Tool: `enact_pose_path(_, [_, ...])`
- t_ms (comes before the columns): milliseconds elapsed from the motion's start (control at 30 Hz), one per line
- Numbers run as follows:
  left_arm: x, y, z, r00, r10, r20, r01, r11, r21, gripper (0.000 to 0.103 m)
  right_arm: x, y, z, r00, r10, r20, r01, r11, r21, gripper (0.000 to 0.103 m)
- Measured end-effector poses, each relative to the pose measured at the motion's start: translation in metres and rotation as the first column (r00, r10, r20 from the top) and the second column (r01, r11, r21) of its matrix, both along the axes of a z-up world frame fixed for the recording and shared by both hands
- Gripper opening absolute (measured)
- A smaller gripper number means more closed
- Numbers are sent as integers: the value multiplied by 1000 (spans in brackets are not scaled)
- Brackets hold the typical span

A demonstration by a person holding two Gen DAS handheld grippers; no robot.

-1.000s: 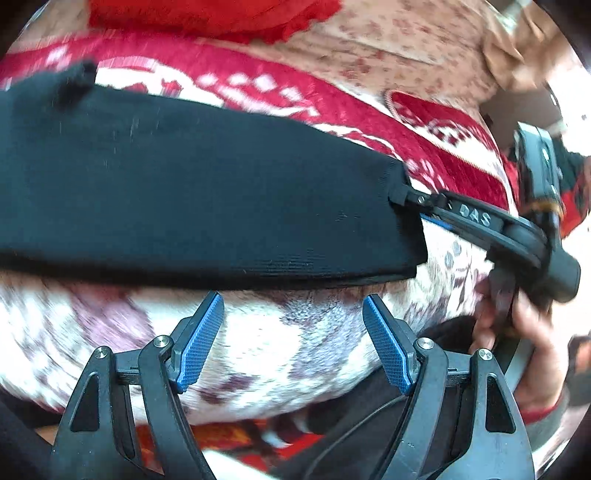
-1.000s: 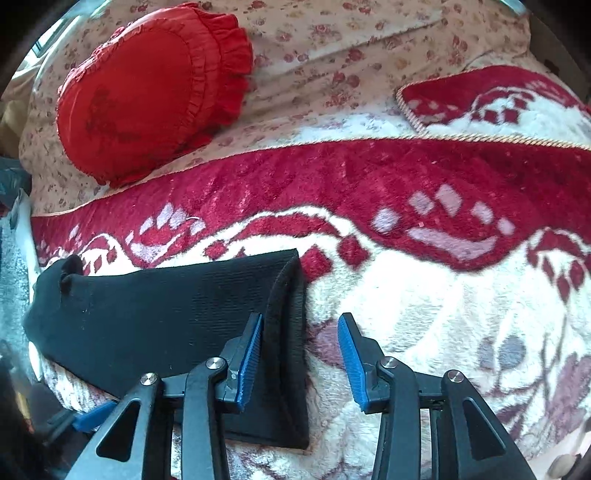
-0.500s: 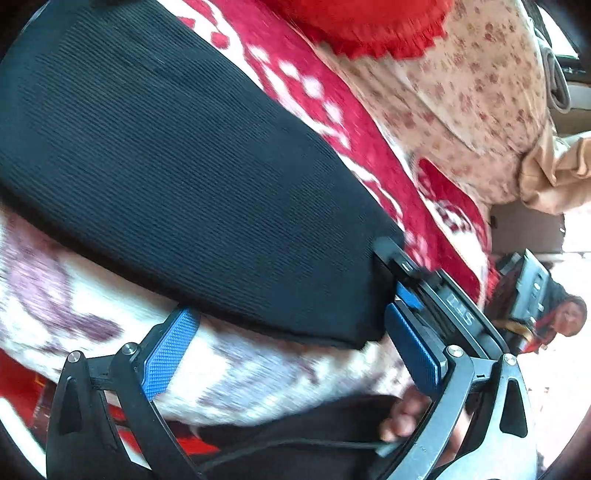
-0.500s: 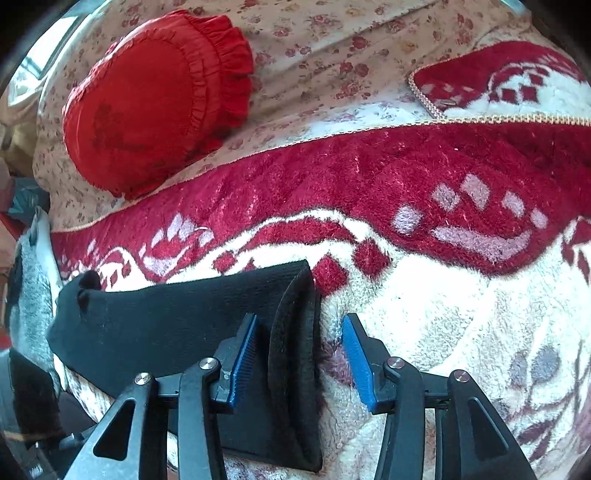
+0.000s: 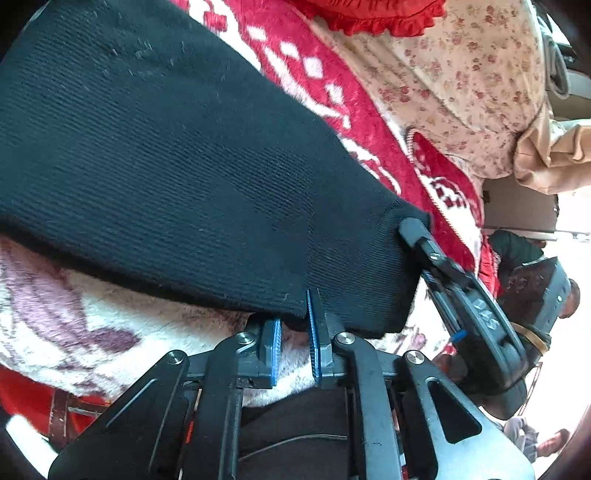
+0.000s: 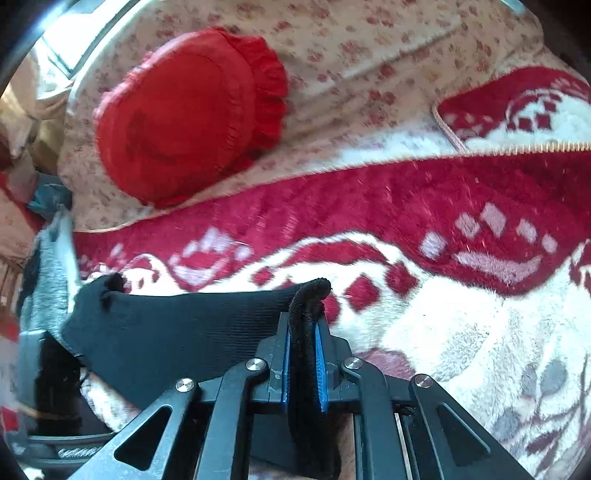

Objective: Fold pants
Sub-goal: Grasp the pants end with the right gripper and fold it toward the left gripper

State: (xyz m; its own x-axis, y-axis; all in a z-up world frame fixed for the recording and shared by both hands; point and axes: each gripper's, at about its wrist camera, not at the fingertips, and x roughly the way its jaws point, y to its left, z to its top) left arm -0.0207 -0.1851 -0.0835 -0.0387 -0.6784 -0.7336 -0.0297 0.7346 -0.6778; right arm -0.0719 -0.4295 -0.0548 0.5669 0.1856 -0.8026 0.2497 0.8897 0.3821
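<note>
Black pants (image 5: 177, 177): lying on red-and-white blanket (image 6: 461, 314). Right gripper (image 6: 303, 365): jaws just closed, pinching the hem. Left gripper (image 5: 295, 332): jaws just closed, nipping the near edge.

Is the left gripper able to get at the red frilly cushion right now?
Probably not: the left gripper has just closed on the black pants' near edge, and the cushion lies beyond them.

The pants (image 5: 177, 177) are plain black with a fine ribbed weave. Under them lies a plush blanket (image 6: 461, 325), cream with deep red bands, pale diamonds and mauve flower shapes. The sheet (image 6: 362, 48) is cream with small reddish florals. The frilled cushion (image 6: 184, 114) is solid red.
</note>
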Motion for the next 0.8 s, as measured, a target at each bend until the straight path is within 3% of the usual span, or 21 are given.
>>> enact_pose_path(267, [9, 56, 49, 995, 42, 92, -35, 997, -75, 11, 1, 55, 89, 972, 135, 192, -141, 990, 15, 10])
enact_pose_path(400, [16, 101, 54, 989, 86, 124, -81, 996, -46, 11, 31, 110, 108, 941, 253, 226, -262, 965, 10, 10])
enact_pose_path(600, [21, 184, 44, 962, 190, 195, -211, 973, 95, 11, 104, 201, 65, 907, 394, 149, -407, 911, 71, 10])
enact_pose_path(700, [27, 214, 40, 946, 246, 211, -276, 952, 129, 11, 142, 242, 21, 891, 444, 98, -455, 869, 195, 14])
enact_pose_path(767, [32, 222, 40, 939, 259, 225, -293, 947, 134, 21, 158, 252, -2, 890, 454, 32, -441, 844, 305, 17])
enact_pose_path(800, [32, 223, 41, 938, 257, 231, -293, 946, 136, 33, 158, 251, -3, 890, 454, 41, -439, 832, 339, 18])
